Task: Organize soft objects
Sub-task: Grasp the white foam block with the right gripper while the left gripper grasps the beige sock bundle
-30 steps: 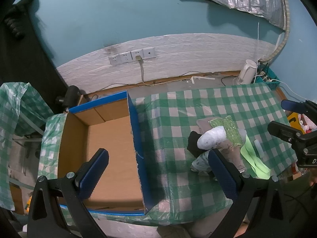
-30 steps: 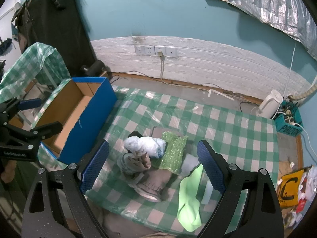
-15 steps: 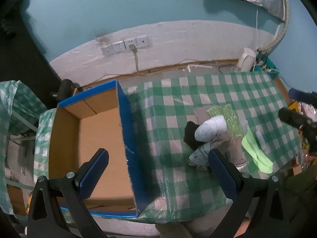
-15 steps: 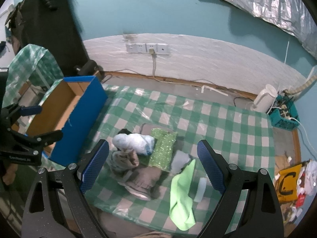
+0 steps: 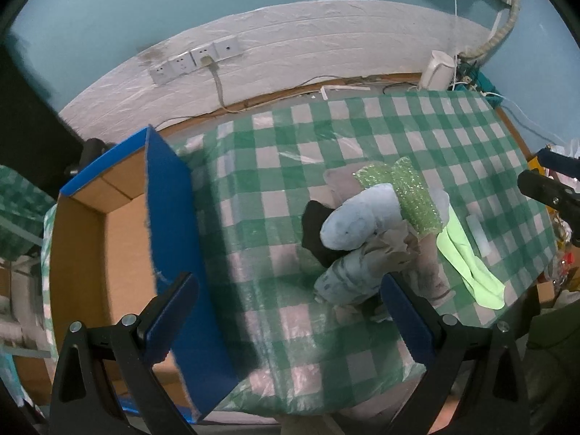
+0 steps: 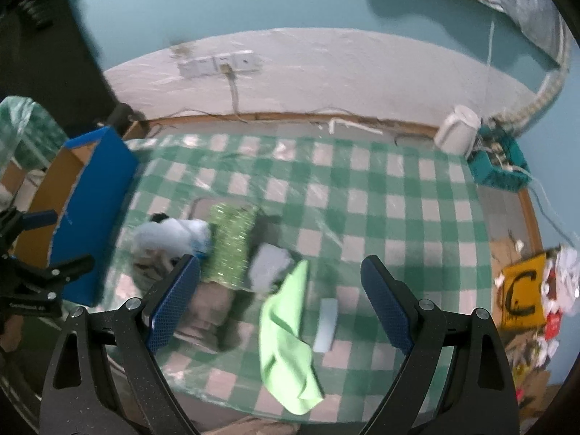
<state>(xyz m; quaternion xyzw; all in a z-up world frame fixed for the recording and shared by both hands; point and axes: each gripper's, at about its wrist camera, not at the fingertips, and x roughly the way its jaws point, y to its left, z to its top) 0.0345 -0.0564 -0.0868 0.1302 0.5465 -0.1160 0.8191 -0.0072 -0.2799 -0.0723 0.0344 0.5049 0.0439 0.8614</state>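
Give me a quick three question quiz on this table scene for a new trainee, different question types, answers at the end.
1. True or false: the left gripper is holding a cloth.
2. Multiple choice: the light green cloth lies A) inside the cardboard box, B) on the checked tablecloth beside the pile of soft items, C) on the floor.
3. Fill in: the sparkly green bubble wrap lies ____ the pale blue soft toy and the light green cloth.

Key: 1 false, both grippers, including the right gripper, are open and hold nothing. 2 B. 3 between.
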